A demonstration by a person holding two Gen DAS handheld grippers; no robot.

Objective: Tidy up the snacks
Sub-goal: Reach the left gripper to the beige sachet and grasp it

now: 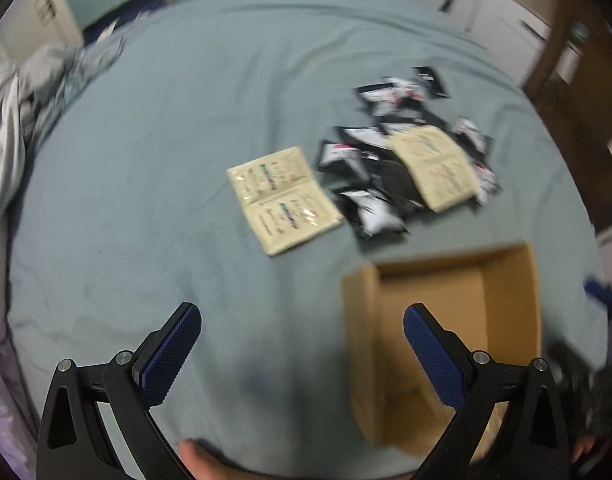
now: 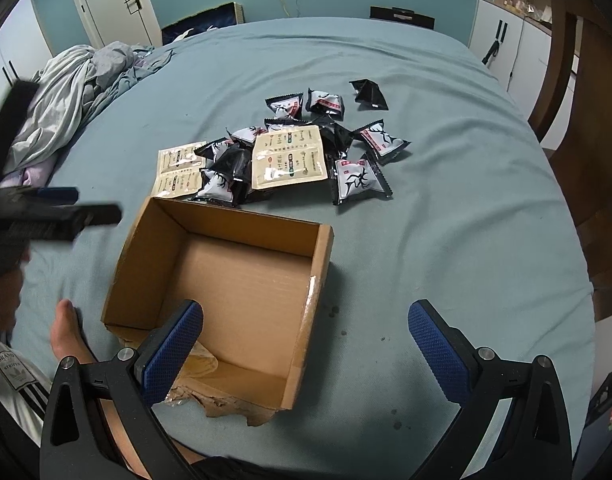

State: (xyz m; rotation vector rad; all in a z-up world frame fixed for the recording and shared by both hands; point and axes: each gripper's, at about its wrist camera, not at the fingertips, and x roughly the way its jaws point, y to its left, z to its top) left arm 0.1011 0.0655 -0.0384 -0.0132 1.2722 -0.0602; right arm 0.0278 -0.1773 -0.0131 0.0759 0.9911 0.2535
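So far nothing was packed. The cardboard box (image 2: 226, 280) sat on the bed (image 2: 446, 260) with no snacks inside. All the black and white snack packs (image 2: 360, 180) and both cream packets (image 2: 288, 156) lay in a pile just behind it. The left gripper (image 1: 302, 344) and right gripper (image 2: 306, 340) were both spread wide, holding nothing. Every snack was left to move.

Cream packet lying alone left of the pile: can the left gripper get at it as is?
Probably yes. The left gripper is open and empty, and only bare bedsheet lies between it and the cream packet, which lies flat, clear of the cardboard box.
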